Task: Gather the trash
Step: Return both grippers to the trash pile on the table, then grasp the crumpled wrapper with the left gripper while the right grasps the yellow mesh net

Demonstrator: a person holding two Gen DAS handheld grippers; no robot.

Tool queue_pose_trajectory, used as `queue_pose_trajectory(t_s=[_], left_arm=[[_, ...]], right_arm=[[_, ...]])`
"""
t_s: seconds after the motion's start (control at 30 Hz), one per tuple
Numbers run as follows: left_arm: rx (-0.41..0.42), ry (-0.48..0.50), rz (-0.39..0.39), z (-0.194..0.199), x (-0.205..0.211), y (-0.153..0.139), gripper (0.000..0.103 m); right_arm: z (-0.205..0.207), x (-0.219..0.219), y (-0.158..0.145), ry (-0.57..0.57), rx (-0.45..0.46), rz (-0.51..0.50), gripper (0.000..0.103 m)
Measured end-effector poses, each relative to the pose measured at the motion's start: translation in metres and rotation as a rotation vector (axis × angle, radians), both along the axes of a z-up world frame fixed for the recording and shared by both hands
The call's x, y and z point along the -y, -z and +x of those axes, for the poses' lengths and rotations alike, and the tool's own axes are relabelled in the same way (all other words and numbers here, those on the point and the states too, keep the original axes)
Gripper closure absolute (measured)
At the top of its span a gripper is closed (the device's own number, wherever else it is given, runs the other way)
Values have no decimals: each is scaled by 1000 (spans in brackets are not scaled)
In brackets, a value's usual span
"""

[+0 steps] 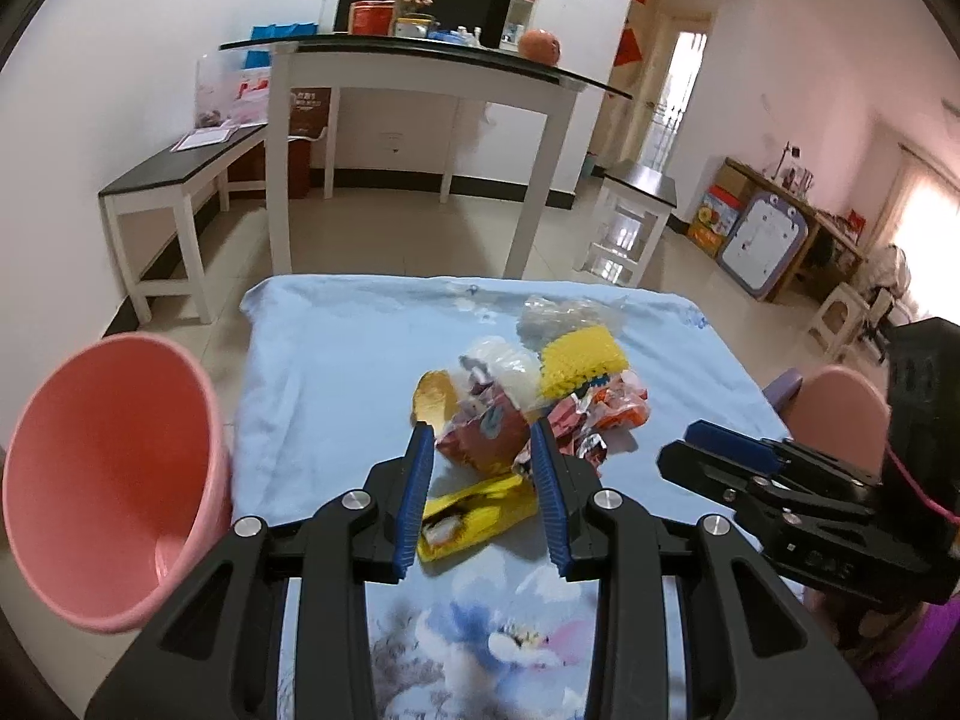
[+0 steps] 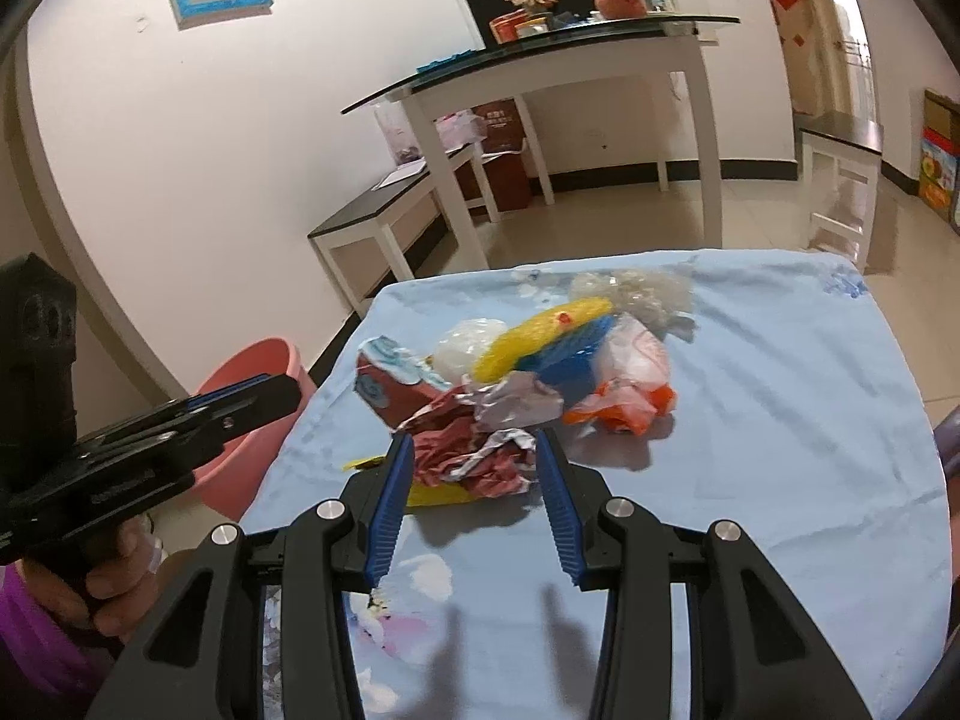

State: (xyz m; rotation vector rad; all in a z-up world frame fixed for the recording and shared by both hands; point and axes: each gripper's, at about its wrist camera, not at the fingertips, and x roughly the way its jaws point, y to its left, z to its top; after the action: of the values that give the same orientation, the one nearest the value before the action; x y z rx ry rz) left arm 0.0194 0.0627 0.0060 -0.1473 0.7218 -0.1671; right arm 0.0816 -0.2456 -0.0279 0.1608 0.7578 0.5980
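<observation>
1. I am at the approach step: neither gripper has any trash in it yet, and the whole pile (image 1: 528, 396) lies untouched near the middle of the table (image 1: 336, 360), on its light blue flowered cloth.

2. My left gripper (image 1: 483, 450) has its jaws partly apart with nothing pressed between the blue pads. Through the gap I see the reddish snack bag (image 1: 480, 438), with the flat yellow wrapper (image 1: 474, 513) lying nearer to me, toward the table's near edge.

3. My right gripper (image 2: 474, 456) is likewise parted and empty, lined up on the crumpled foil-and-red wrapper (image 2: 480, 450) at the near side of the pile. I judge that its tips are above that wrapper, not on it.

4. Further back in the pile sit a yellow foam net (image 2: 540, 333), a blue piece under it, an orange-and-clear plastic bag (image 2: 624, 390) and some clear crinkled film (image 2: 636, 294) toward the far edge.

5. The pink bin (image 1: 114, 480) stands off the table's left edge, mouth tilted toward me. A second pink bin (image 1: 837, 414) shows off the right edge, behind my right gripper.

6. Next, I think each hand should sink until the pads straddle one wrapper, then close. The foil is light and springy, so I would bite deep into a fold and avoid pinching the cloth.
</observation>
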Motion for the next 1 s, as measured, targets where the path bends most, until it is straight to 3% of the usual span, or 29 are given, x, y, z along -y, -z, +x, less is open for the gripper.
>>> queue_pose_trajectory(t_s=[0.27, 0.53, 0.6, 0.7, 1.0], left_arm=[[-43, -7, 37, 40, 15, 12, 69], [-63, 9, 27, 47, 22, 25, 70], [-55, 11, 37, 44, 23, 26, 83], [-51, 14, 18, 39, 21, 25, 93], [-18, 5, -32, 19, 11, 14, 95]], right_arm=[[5, 10, -1, 23, -3, 18, 61], [12, 17, 3, 46, -23, 40, 60], [15, 18, 3, 50, -32, 52, 60], [19, 17, 3, 49, -41, 64, 60], [40, 4, -3, 48, -55, 100, 60]])
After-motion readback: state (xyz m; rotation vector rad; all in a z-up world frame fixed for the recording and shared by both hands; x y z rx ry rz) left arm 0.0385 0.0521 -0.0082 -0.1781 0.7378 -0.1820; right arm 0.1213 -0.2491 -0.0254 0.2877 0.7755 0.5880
